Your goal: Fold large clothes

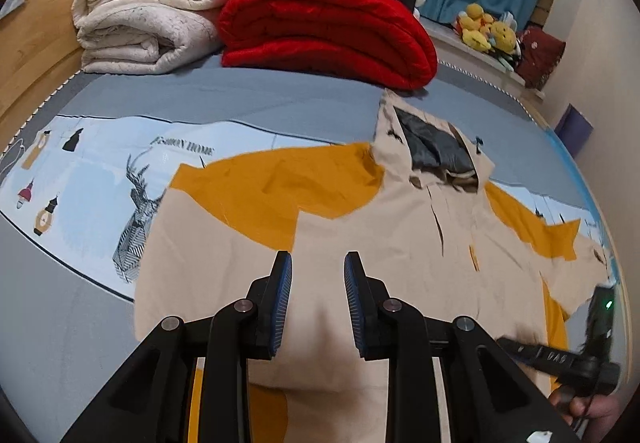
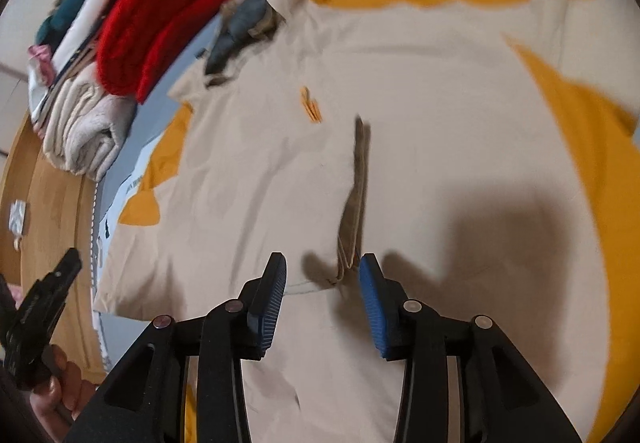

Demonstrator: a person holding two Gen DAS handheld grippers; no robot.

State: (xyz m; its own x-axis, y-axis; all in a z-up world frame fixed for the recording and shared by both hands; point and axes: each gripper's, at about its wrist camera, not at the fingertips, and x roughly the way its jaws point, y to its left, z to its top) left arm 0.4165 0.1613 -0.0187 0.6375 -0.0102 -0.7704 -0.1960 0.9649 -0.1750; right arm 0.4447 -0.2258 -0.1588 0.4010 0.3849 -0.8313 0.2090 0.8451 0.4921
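Beige jacket [image 1: 360, 243] with mustard patches, red quilt [image 1: 328, 31], blue deer-print sheet [image 1: 100, 179].

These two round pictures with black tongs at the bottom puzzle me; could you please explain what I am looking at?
There is no robot: a person holds a two-finger gripper in each hand, each carrying a wide-angle camera looking along its fingers. One picture comes from the left gripper, the other from the right gripper. Both hang over a beige and mustard jacket spread on a bed, to be folded. Behind lie a folded red blanket and cream blankets. Both pairs of fingers stand apart, holding nothing.
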